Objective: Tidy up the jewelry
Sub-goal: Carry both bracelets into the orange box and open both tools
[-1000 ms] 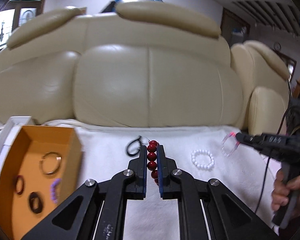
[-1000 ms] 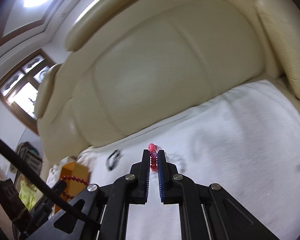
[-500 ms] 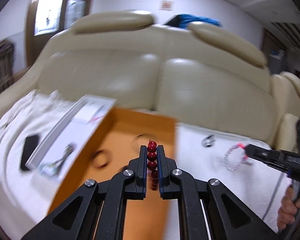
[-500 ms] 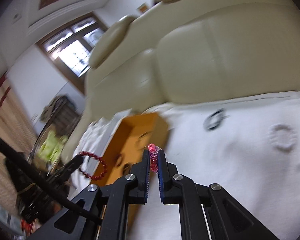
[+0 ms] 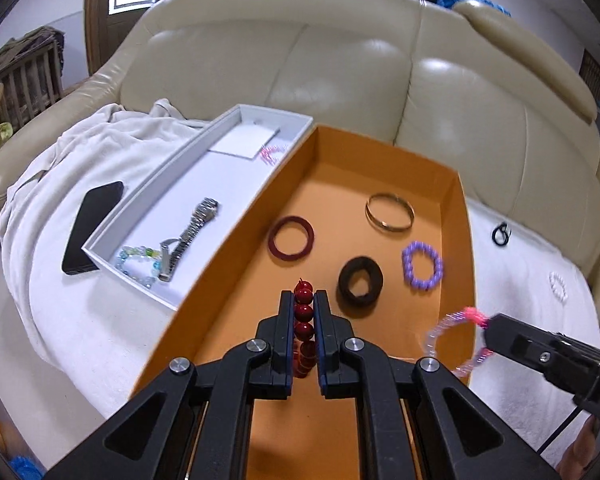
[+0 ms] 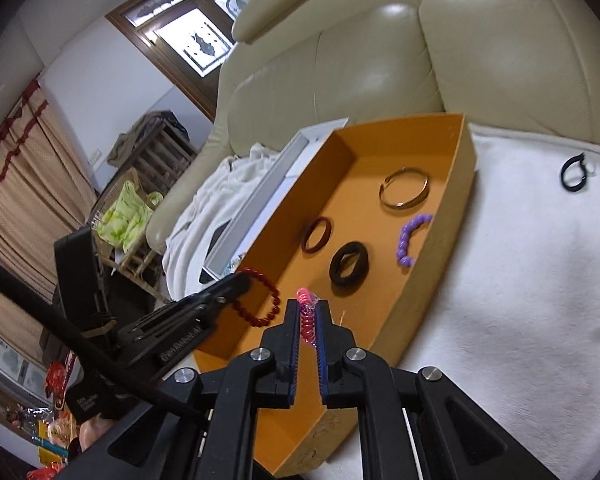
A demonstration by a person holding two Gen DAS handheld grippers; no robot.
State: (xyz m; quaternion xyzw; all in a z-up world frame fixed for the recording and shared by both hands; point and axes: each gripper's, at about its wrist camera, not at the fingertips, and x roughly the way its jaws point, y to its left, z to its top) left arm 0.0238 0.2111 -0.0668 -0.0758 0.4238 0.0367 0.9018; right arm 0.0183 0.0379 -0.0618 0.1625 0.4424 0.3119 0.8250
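Observation:
My left gripper (image 5: 304, 298) is shut on a red bead bracelet (image 5: 304, 320) and holds it above the near part of the orange box (image 5: 454, 216). It also shows in the right wrist view (image 6: 260, 300). My right gripper (image 6: 308, 308) is shut on a pink coiled bracelet (image 6: 306, 320), above the box's near right edge; the bracelet hangs from it in the left wrist view (image 5: 456, 340). In the box lie a gold bangle (image 5: 389, 212), a dark red ring (image 5: 291, 237), a black scrunchie (image 5: 360, 280) and a purple bead bracelet (image 5: 422, 265).
A white tray (image 5: 156, 184) left of the box holds a watch (image 5: 188, 236), a light bead bracelet (image 5: 138, 264) and a pink bracelet (image 5: 272, 153). A black phone (image 5: 92, 228) lies on the white blanket. A black hair tie (image 5: 501, 235) and a white bracelet (image 5: 558, 286) lie to the right.
Both grippers swung left from the blanket to above the orange box, each still holding its bracelet. The box now fills the middle of both views.

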